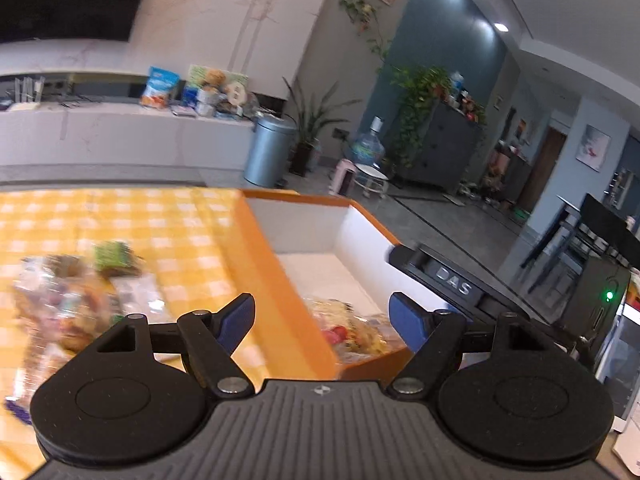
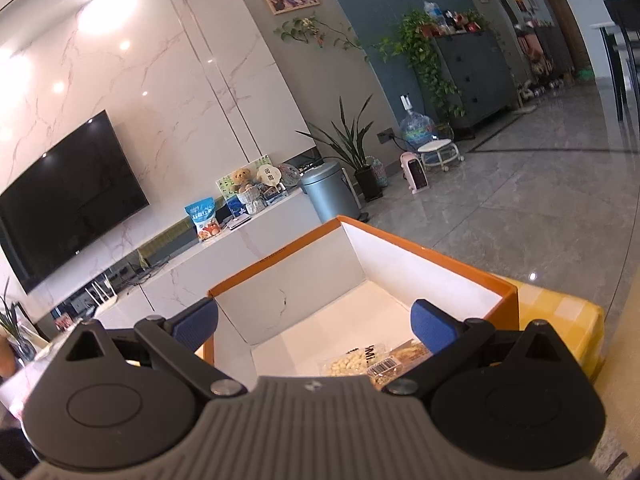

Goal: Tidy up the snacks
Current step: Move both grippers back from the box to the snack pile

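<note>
An orange box with white inside [image 1: 344,236] stands at the right end of the yellow checked table [image 1: 120,216]. My left gripper [image 1: 322,320] is open and empty, held over the box's left wall. A clear snack bag [image 1: 352,330] lies inside the box below it. Several blurred snack packets [image 1: 68,308] and a green packet [image 1: 114,258] lie on the cloth to the left. My right gripper [image 2: 314,326] is open and empty above the same box [image 2: 452,280]. Under it lie a clear bag of pale nuts [image 2: 348,362] and a barcoded snack bag [image 2: 400,358].
A black case [image 1: 452,280] sits just right of the box in the left wrist view. Beyond the table are a grey bin [image 2: 330,190], a TV [image 2: 68,196] on a marble wall, a white console with clutter, plants and open grey floor.
</note>
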Demonstrator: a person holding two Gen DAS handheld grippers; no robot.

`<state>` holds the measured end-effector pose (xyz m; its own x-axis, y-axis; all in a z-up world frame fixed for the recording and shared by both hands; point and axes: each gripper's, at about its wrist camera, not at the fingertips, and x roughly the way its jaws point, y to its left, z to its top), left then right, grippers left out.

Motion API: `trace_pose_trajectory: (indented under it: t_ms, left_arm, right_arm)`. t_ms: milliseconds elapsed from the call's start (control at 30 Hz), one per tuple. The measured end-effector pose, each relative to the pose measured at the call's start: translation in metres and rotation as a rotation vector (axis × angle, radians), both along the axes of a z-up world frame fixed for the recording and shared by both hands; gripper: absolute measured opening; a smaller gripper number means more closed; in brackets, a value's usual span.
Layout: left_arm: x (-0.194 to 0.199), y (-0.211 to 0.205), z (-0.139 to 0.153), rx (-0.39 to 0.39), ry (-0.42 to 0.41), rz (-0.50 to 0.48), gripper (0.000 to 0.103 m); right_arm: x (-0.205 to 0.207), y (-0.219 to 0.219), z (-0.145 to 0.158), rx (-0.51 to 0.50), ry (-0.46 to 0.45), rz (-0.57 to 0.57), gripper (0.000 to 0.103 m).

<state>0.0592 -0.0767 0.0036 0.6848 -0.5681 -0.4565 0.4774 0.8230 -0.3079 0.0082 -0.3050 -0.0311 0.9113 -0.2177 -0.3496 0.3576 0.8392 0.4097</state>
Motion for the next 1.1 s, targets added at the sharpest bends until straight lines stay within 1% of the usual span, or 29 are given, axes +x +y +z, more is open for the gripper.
trace_pose_trajectory:
  t_ms: [100, 200, 300, 433, 600, 733, 867, 933, 967, 1033, 1100]
  left_arm:
    - [-0.002, 0.016, 0.003, 0.013, -0.007, 0.063, 0.090]
    - [-0.005, 0.027, 0.007, 0.057, -0.007, 0.139, 0.090]
    - [-0.012, 0.041, 0.010, 0.083, -0.033, 0.208, 0.090]
    - [-0.016, 0.059, 0.010, 0.101, -0.050, 0.238, 0.090]
    - [-0.014, 0.088, 0.006, 0.106, -0.027, 0.302, 0.090]
    - [-0.008, 0.110, -0.001, 0.119, -0.008, 0.375, 0.090]
    - [0.000, 0.135, -0.015, 0.123, 0.040, 0.426, 0.090]
    - [0.005, 0.144, -0.022, 0.125, 0.074, 0.431, 0.090]
    - [0.008, 0.148, -0.025, 0.129, 0.094, 0.416, 0.090]
    - [0.014, 0.154, -0.033, 0.141, 0.133, 0.344, 0.090]
    - [0.017, 0.156, -0.044, 0.130, 0.150, 0.291, 0.090]
  right_arm:
    - [-0.003, 0.008, 0.003, -0.043, -0.011, 0.001, 0.100]
    - [-0.006, 0.022, 0.007, -0.096, -0.027, 0.012, 0.100]
    - [-0.008, 0.036, 0.013, -0.126, -0.001, 0.041, 0.100]
    - [-0.014, 0.059, 0.023, -0.142, -0.009, 0.112, 0.100]
    - [-0.018, 0.095, 0.033, -0.226, -0.023, 0.183, 0.100]
    - [-0.014, 0.119, 0.033, -0.233, -0.012, 0.249, 0.100]
    - [-0.005, 0.145, 0.024, -0.252, 0.035, 0.320, 0.100]
    - [0.002, 0.159, 0.016, -0.265, 0.072, 0.348, 0.100]
    - [0.006, 0.166, 0.012, -0.274, 0.091, 0.357, 0.100]
    - [0.014, 0.178, 0.002, -0.288, 0.130, 0.382, 0.100]
    - [0.022, 0.188, -0.008, -0.293, 0.171, 0.418, 0.100]
